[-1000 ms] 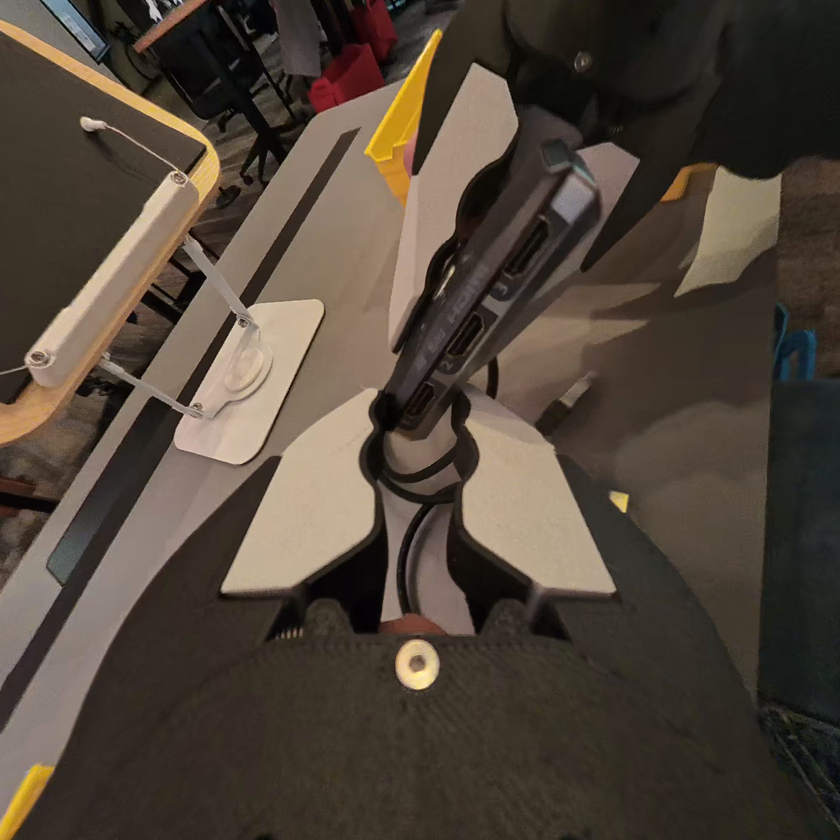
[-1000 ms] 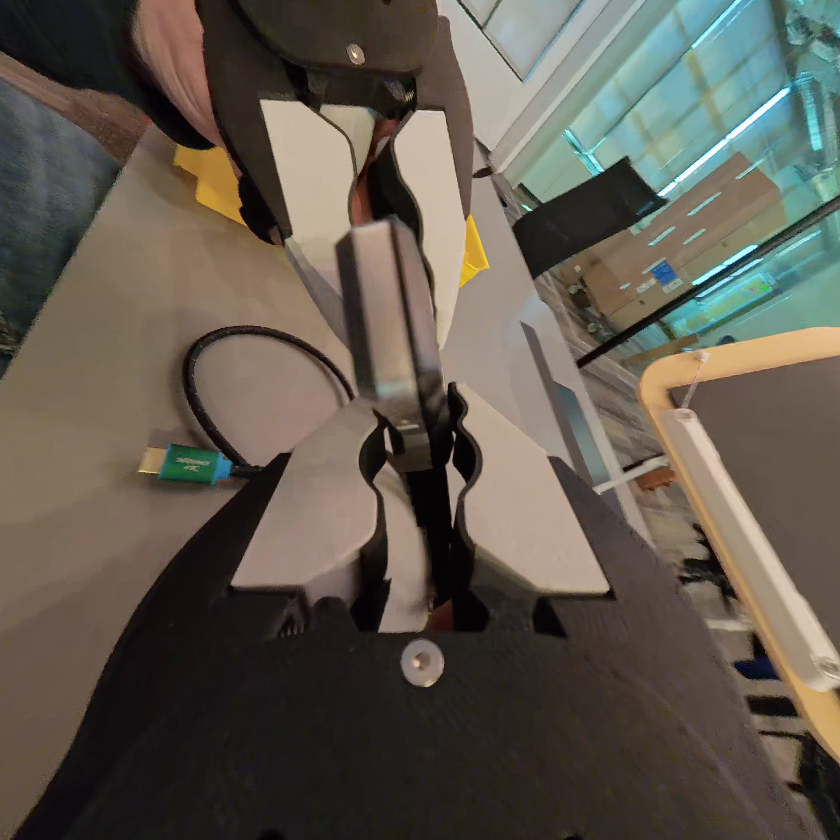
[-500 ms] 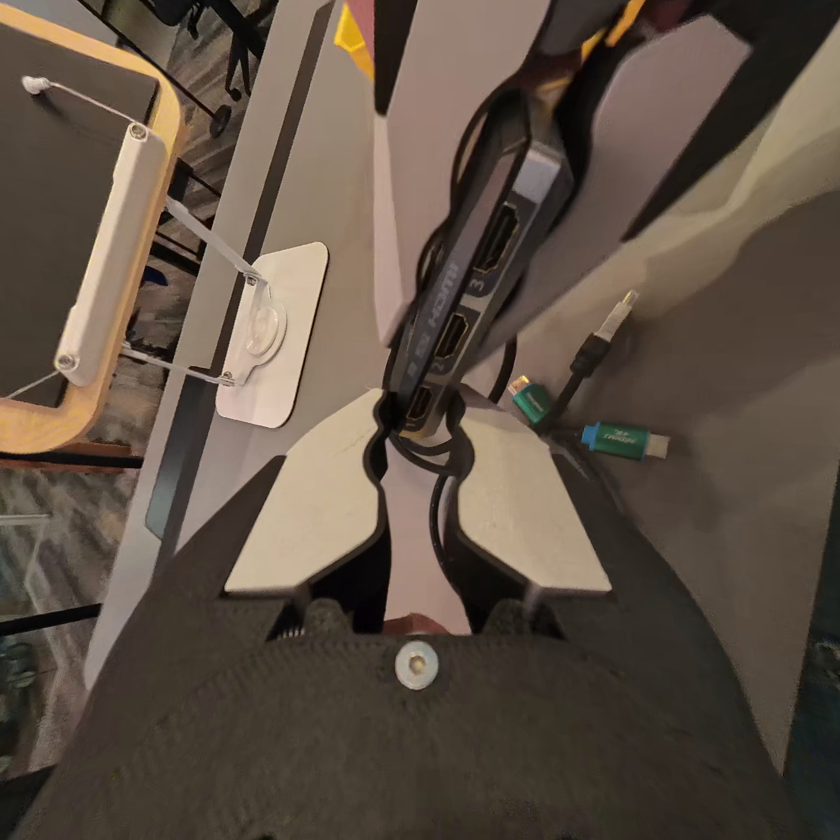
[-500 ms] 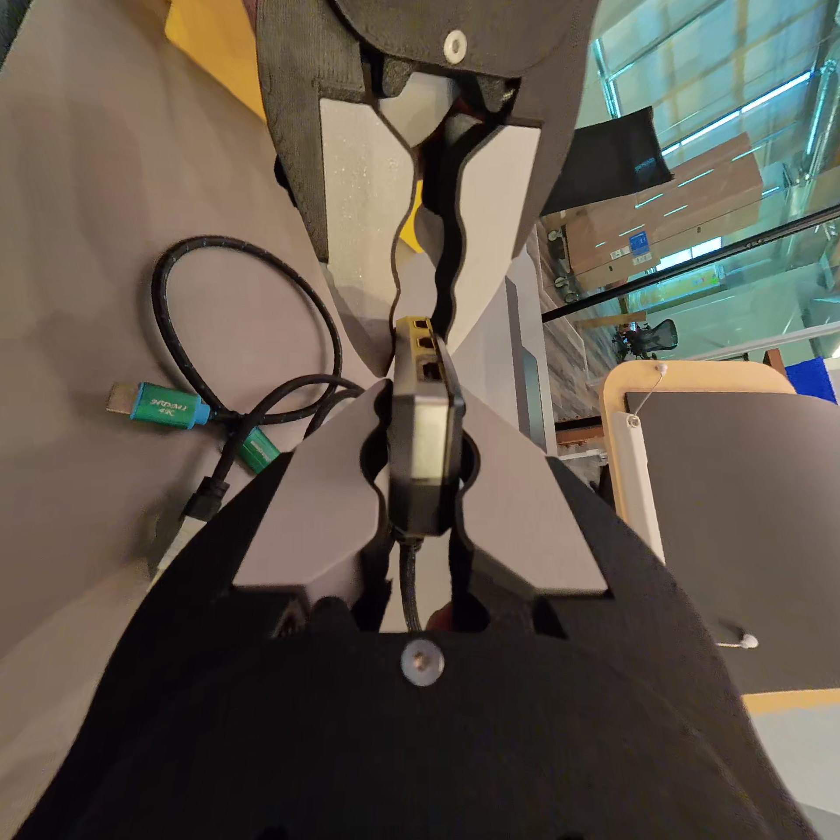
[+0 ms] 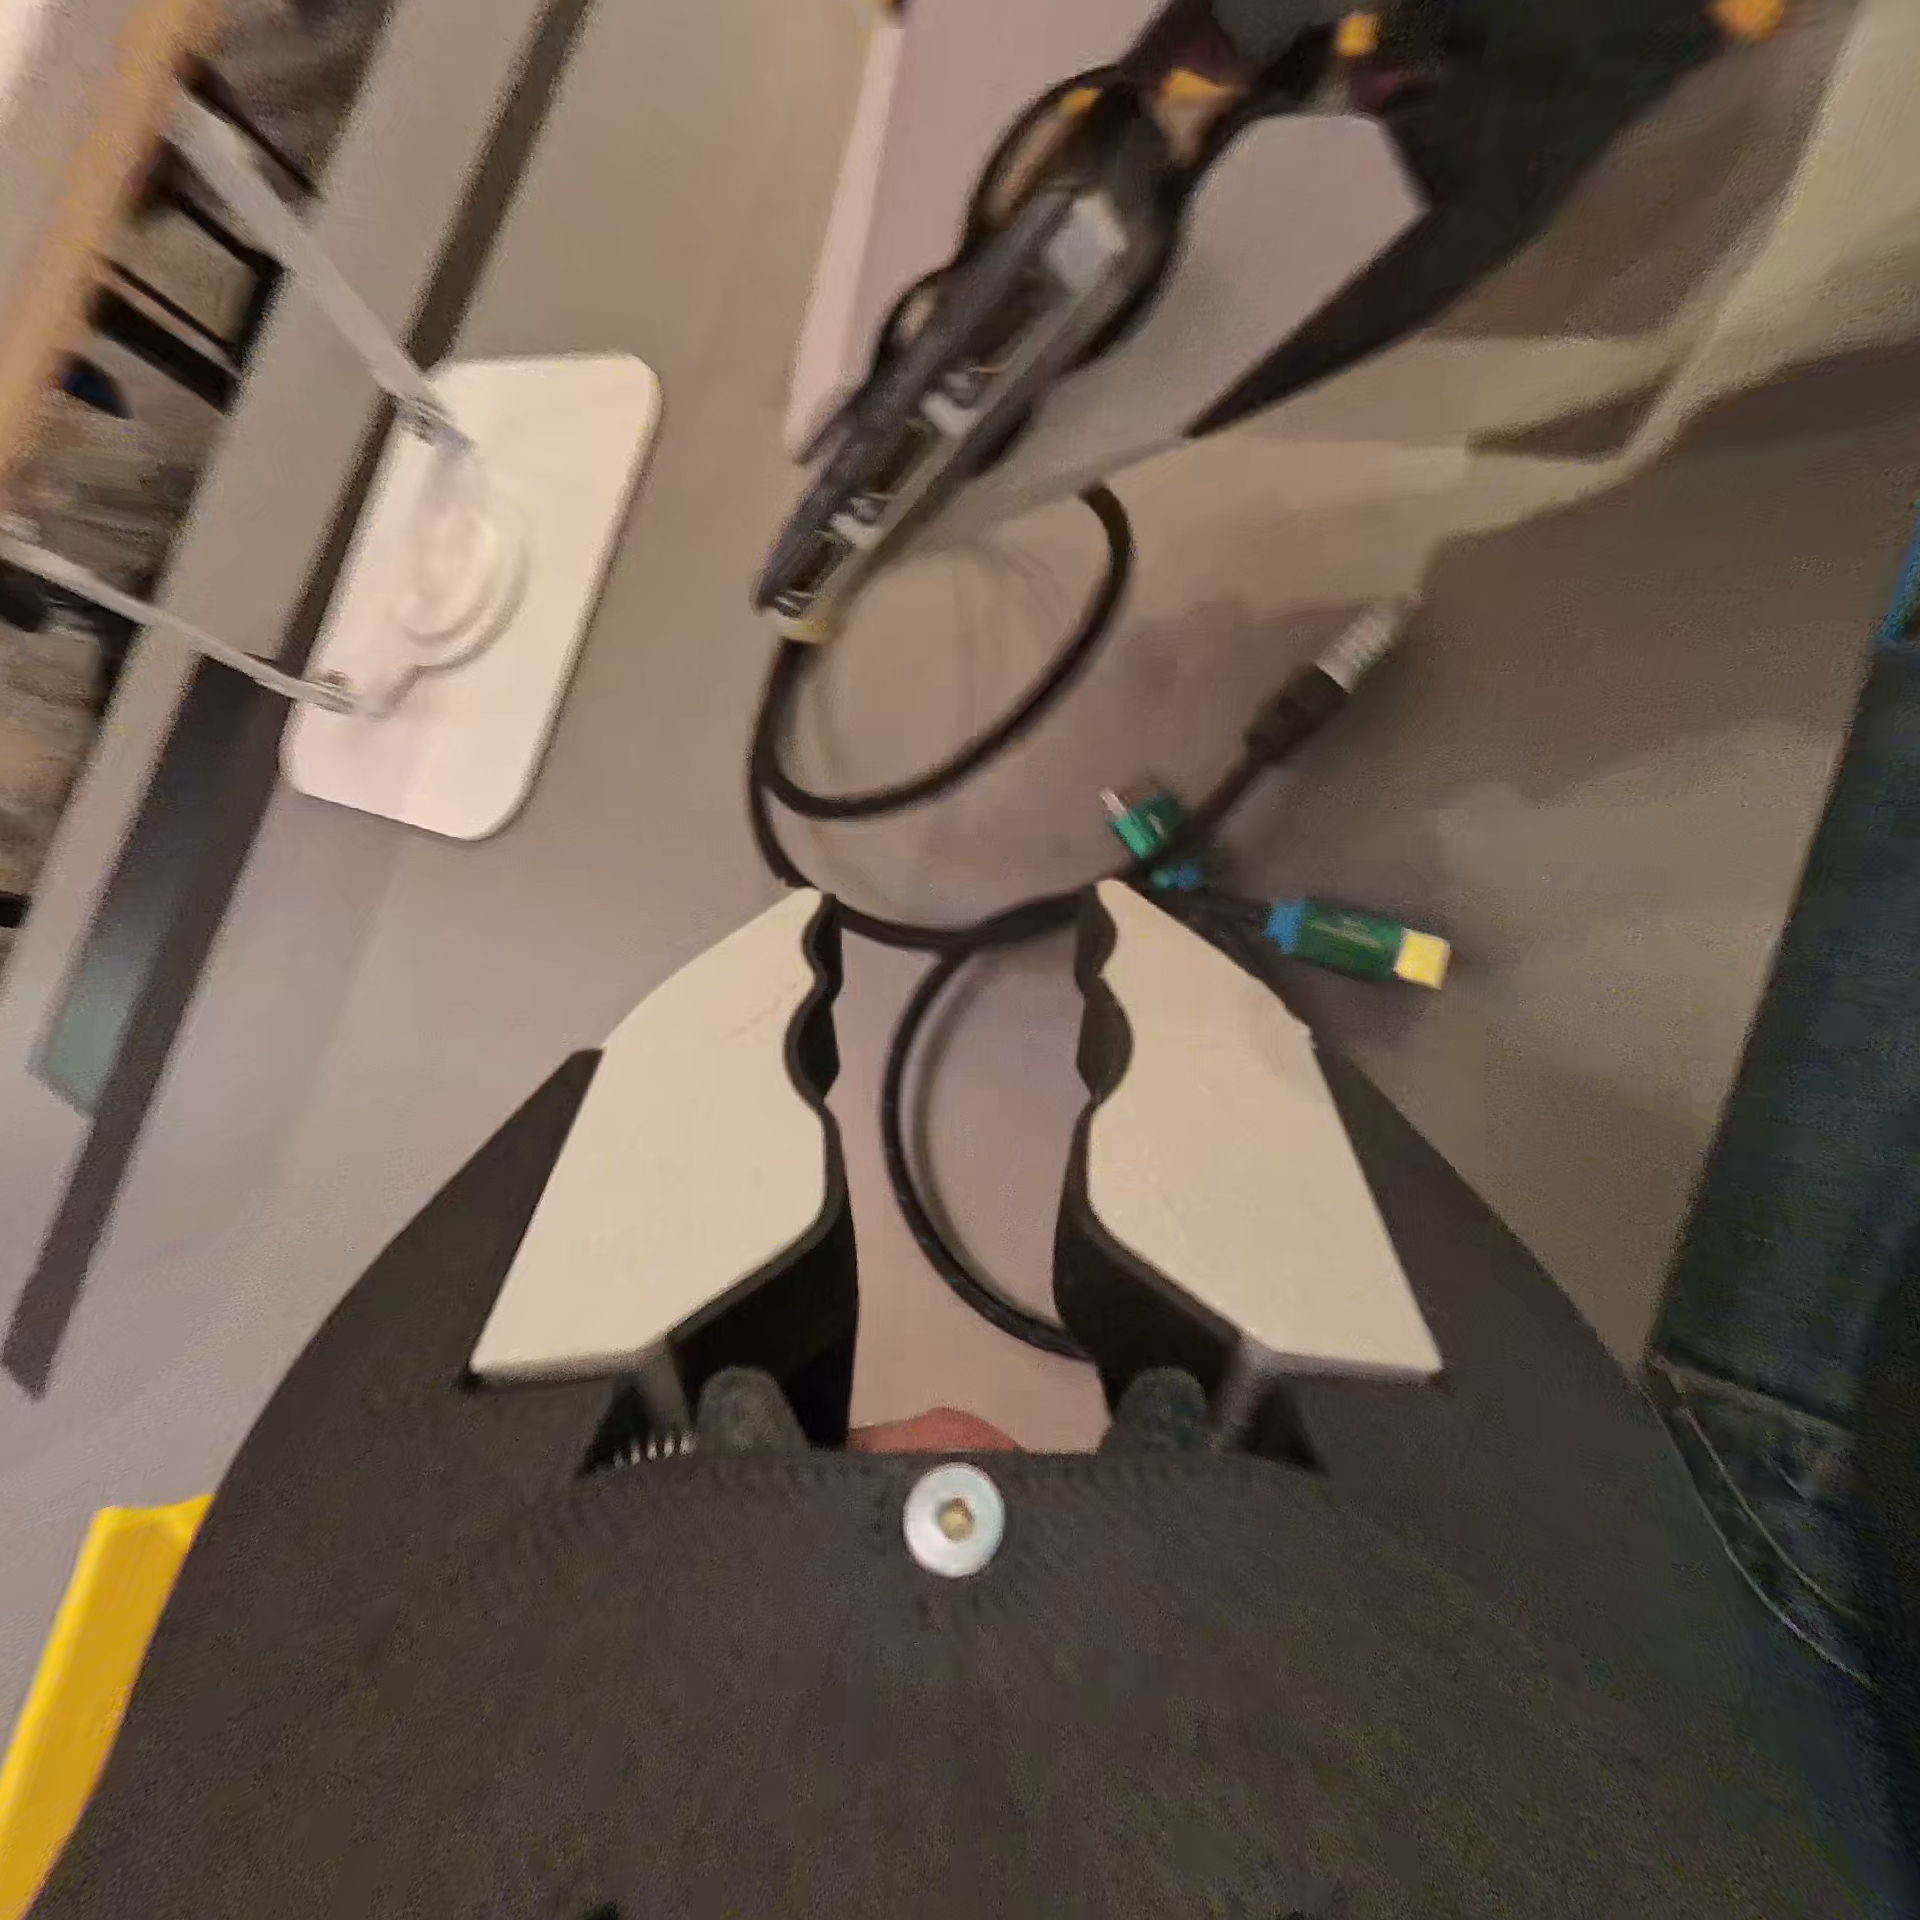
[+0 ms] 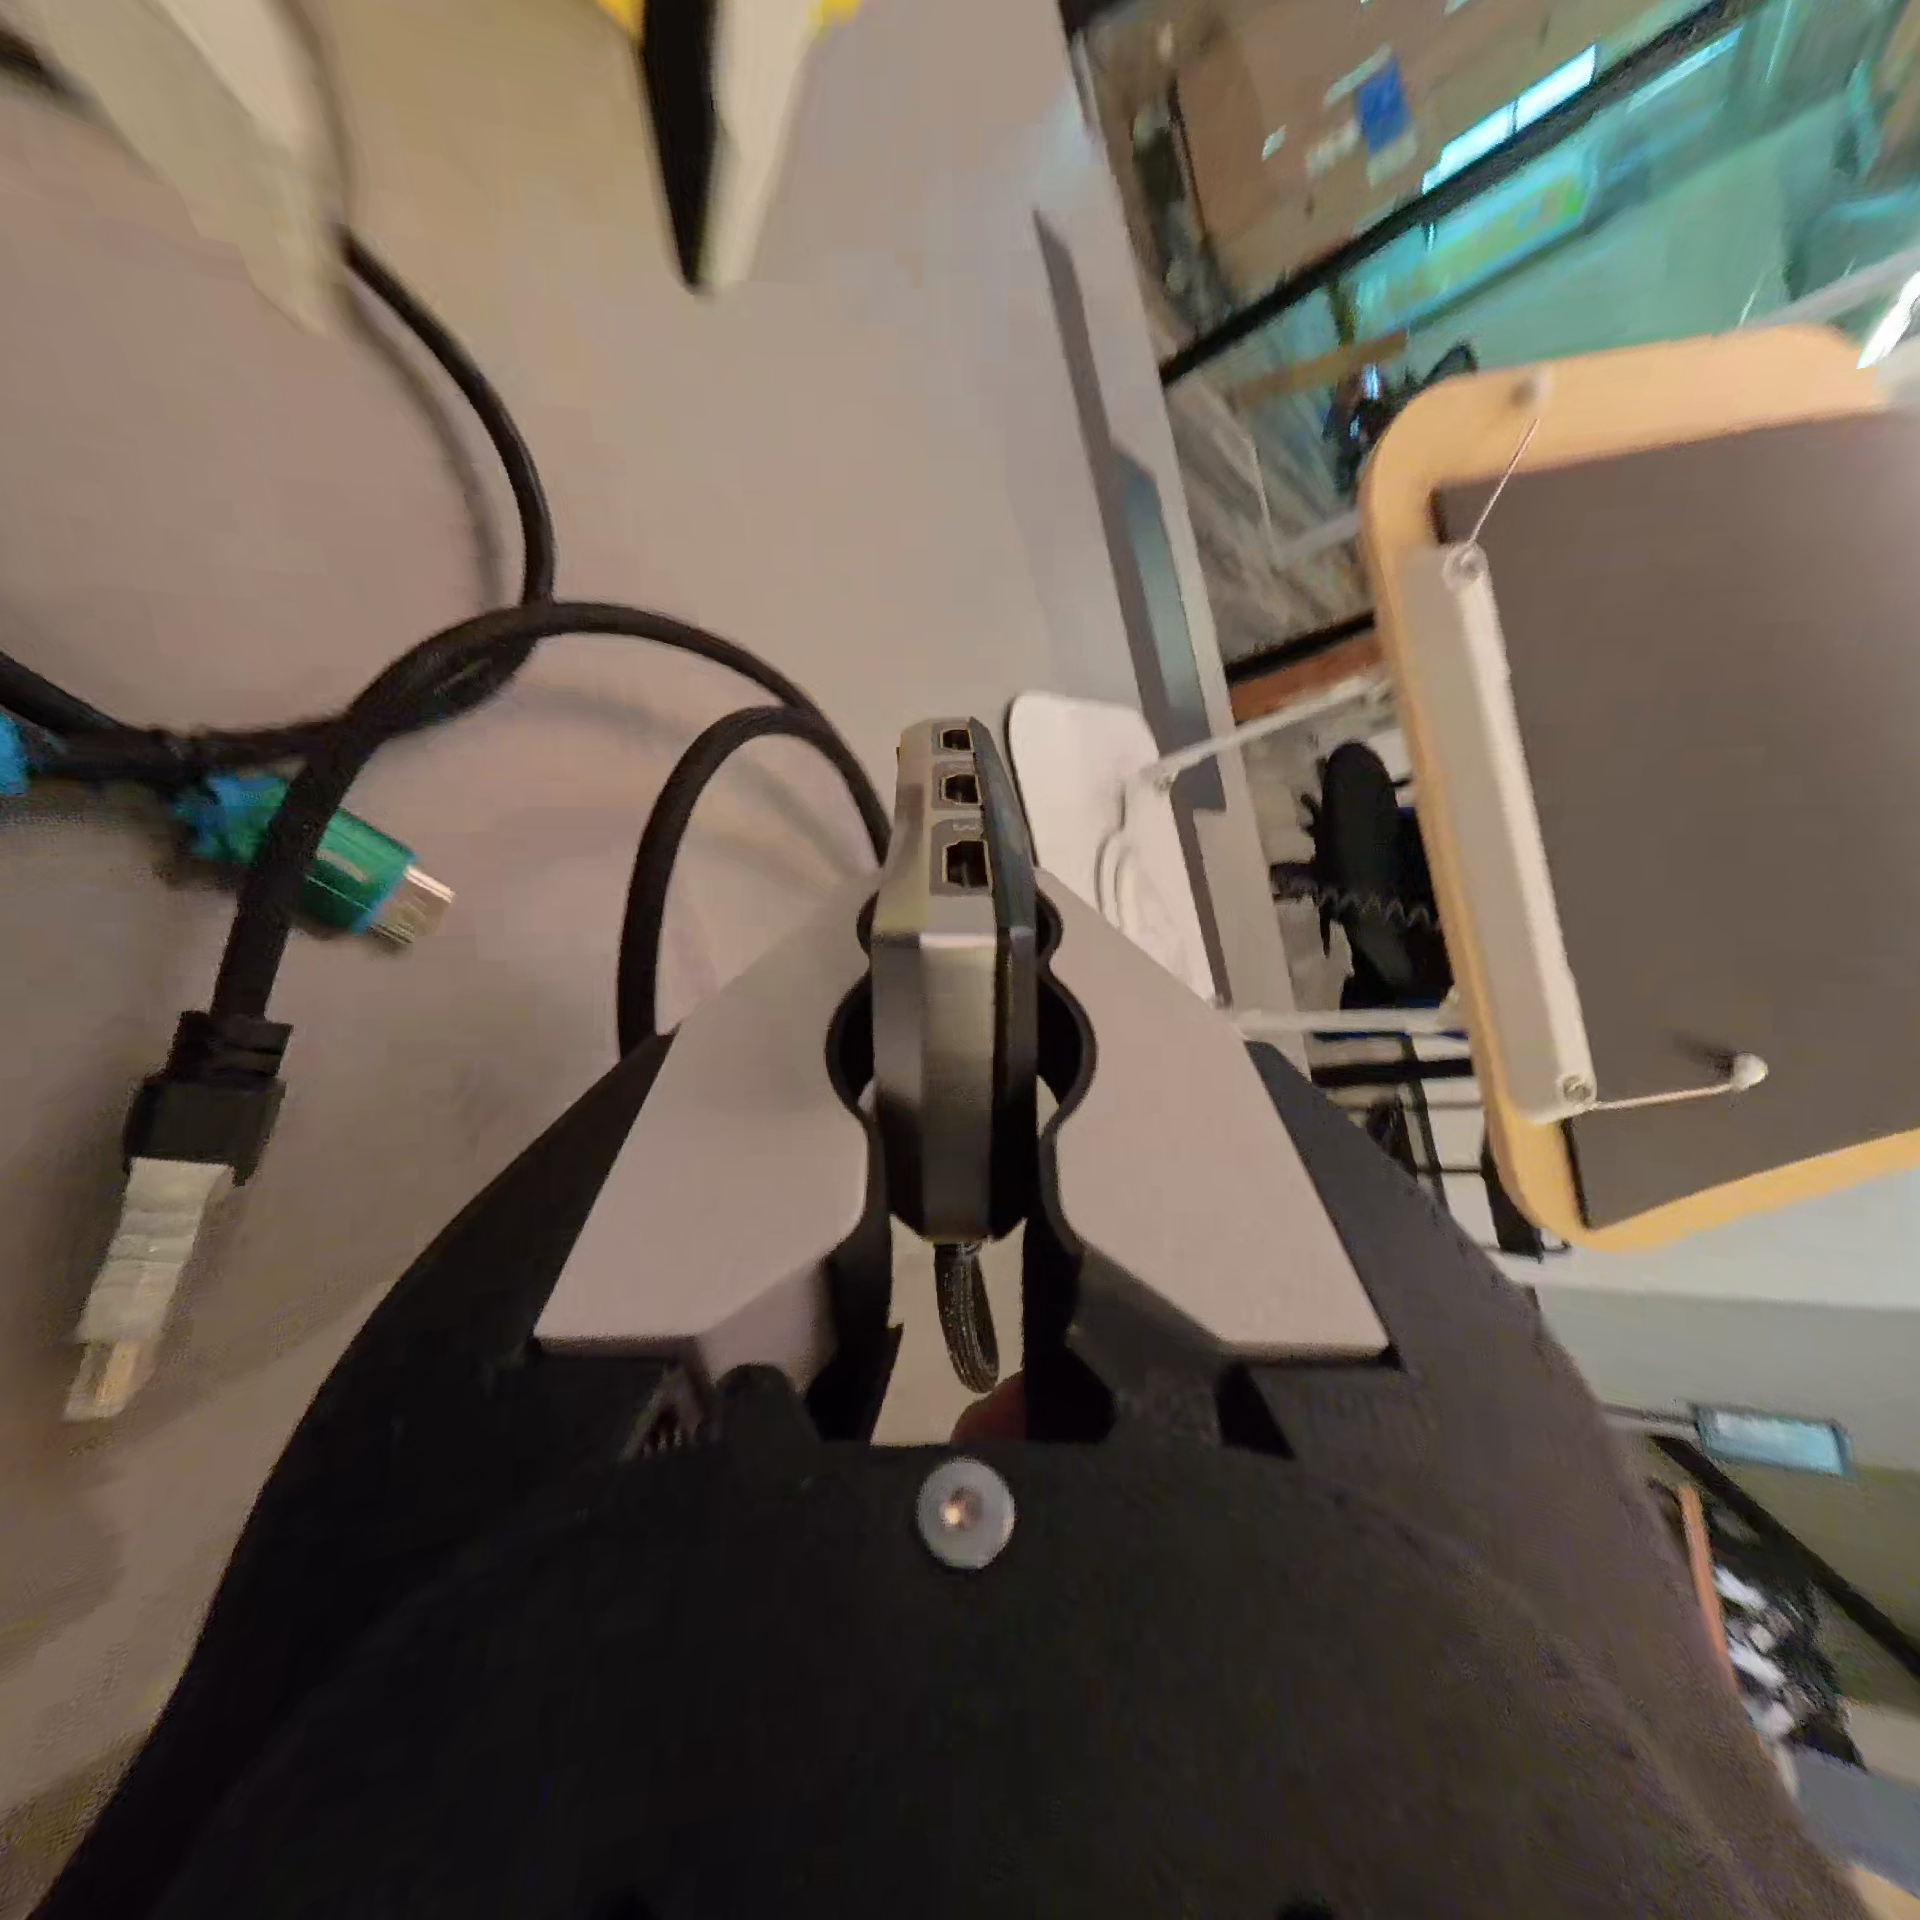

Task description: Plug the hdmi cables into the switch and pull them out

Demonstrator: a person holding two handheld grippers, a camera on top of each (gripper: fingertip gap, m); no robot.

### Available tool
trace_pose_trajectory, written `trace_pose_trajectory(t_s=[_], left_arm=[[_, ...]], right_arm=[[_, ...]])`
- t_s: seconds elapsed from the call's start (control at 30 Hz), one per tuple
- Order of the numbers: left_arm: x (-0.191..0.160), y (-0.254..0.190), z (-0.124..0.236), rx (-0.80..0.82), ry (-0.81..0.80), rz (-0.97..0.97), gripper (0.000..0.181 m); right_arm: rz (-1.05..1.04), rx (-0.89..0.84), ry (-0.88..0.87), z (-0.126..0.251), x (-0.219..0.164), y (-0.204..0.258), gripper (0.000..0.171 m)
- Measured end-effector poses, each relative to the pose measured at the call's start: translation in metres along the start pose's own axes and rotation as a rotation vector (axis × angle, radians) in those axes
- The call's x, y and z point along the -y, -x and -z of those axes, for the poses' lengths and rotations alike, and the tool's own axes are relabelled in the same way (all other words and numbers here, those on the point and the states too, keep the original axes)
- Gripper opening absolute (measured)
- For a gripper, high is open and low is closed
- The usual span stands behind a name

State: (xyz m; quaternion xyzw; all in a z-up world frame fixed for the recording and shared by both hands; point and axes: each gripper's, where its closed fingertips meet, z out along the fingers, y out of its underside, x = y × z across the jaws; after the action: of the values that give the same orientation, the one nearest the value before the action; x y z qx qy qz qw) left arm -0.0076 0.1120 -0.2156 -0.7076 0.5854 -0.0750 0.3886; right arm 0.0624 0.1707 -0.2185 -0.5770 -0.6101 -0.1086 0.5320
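The dark grey HDMI switch [image 6: 951, 935] is clamped between my right gripper's [image 6: 954, 914] fingers, its row of empty ports [image 6: 961, 800] facing away over the grey table [image 6: 779, 468]. In the left wrist view the switch [image 5: 935, 395] hangs blurred from the right gripper above the table. My left gripper [image 5: 956, 925] is open and empty, drawn back from the switch, over a black cable loop [image 5: 935, 790]. Green HDMI plugs [image 5: 1340, 935] [image 5: 1143, 821] lie loose to its right; one also shows in the right wrist view [image 6: 364, 873]. A black plug with a silver tip [image 6: 177, 1164] lies nearby.
A white stand base [image 5: 468, 592] with clear arms sits on the table to the left. A wood-rimmed black board [image 6: 1662, 779] stands beyond the table edge. A yellow piece [image 5: 62, 1714] is at the lower left. A person's jeans [image 5: 1818, 1143] border the right side. Left tips to right tips: about 10 cm.
My left gripper has let go of the switch, opened and pulled back. The right gripper keeps the switch and has swung it down towards the table.
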Motion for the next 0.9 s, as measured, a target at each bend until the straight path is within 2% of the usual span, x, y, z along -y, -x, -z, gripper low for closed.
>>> trace_pose_trajectory(t_s=[0.2, 0.37, 0.47, 0.53, 0.8, 0.9], left_arm=[[-0.044, -0.053, -0.028, -0.188, 0.202, -0.002, 0.046], [-0.070, -0.084, -0.045, -0.279, 0.311, 0.028, 0.048], [-0.067, -0.088, -0.048, -0.323, 0.290, 0.116, 0.029], [-0.068, -0.085, -0.049, -0.314, 0.281, 0.142, 0.009], [-0.069, -0.076, -0.047, -0.303, 0.267, 0.216, 0.006], [-0.065, -0.071, -0.041, -0.306, 0.241, 0.243, 0.006]], right_arm=[[0.080, -0.036, 0.213, -0.037, -0.049, 0.019, 0.021], [0.091, 0.027, 0.226, -0.049, -0.056, 0.045, 0.028], [0.068, 0.071, 0.236, -0.044, -0.055, 0.049, 0.032], [0.040, 0.121, 0.227, -0.038, -0.052, 0.053, 0.037], [-0.012, 0.230, 0.185, -0.006, -0.044, 0.059, 0.064], [0.014, 0.220, 0.161, 0.006, -0.041, 0.061, 0.063]])
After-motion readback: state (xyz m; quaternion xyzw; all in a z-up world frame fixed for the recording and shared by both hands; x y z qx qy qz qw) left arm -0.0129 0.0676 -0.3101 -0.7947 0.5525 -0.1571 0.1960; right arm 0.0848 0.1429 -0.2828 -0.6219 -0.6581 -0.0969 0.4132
